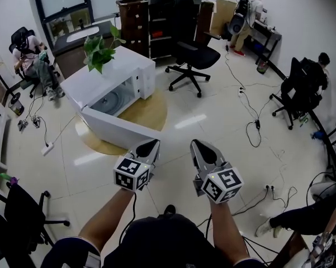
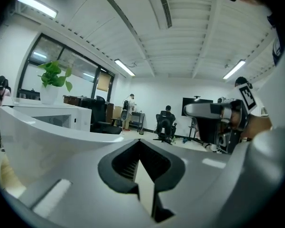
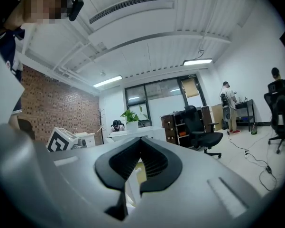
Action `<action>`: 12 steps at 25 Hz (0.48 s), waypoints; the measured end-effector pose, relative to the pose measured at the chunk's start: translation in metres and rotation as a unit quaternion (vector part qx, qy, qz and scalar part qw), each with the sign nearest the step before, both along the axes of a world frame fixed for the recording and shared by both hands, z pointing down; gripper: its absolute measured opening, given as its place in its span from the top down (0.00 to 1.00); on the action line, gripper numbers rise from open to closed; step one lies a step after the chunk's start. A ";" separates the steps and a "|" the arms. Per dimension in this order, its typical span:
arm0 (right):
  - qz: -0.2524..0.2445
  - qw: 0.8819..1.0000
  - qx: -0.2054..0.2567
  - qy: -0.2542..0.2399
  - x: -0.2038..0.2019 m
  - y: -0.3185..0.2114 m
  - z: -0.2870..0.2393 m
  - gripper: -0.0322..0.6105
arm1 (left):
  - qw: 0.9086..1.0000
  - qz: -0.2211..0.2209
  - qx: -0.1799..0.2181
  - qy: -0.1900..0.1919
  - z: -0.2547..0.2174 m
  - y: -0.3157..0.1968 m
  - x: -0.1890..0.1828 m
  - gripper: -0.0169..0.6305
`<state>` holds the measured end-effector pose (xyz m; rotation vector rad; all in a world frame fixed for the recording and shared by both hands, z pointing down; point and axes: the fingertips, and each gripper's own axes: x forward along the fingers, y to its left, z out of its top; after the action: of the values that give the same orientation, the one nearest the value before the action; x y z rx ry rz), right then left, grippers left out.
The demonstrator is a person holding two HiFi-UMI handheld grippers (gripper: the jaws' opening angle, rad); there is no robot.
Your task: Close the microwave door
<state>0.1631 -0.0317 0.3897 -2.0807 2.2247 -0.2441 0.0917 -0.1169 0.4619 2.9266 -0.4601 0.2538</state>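
White microwave [image 1: 135, 71] on a round table [image 1: 154, 113], its door [image 1: 114, 128] standing wide open. The 2 grippers have jaws pressed together, holding nothing. The left gripper [image 1: 147, 147] sits just beside the door's outer edge, likely poised to push, and the right gripper [image 1: 203, 149] is held clear.

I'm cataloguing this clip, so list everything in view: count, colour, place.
Round table: one, light wood, centre-left of the floor.
Microwave: one, white, on the table; its door is open on the near side.
Plant: one, green, on top of the microwave.
Office chairs: several, black; one behind the table, the others at the room's edges.
Shelving: one, dark, by the far wall.
Cables: several, black, on the floor at right.
People: at least three, along the walls.
Left claw: one, dark grey, shut and empty, near the door.
Right claw: one, dark grey, shut and empty, beside the left.
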 end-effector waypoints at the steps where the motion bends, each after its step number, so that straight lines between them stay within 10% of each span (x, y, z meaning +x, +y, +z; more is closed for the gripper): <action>1: -0.005 1.000 -0.001 -0.001 0.005 -0.002 0.001 0.95 | 1.000 -0.006 0.001 -0.002 0.000 -0.003 0.003 0.95; 12: -0.045 0.999 -0.011 -0.002 0.035 -0.044 0.008 0.95 | 0.999 -0.046 0.008 -0.021 -0.002 -0.045 0.044 0.95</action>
<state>0.1985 -0.0753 0.3975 -1.9905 2.3275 -0.2783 0.1356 -0.1623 0.4602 2.9106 -0.6028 0.3026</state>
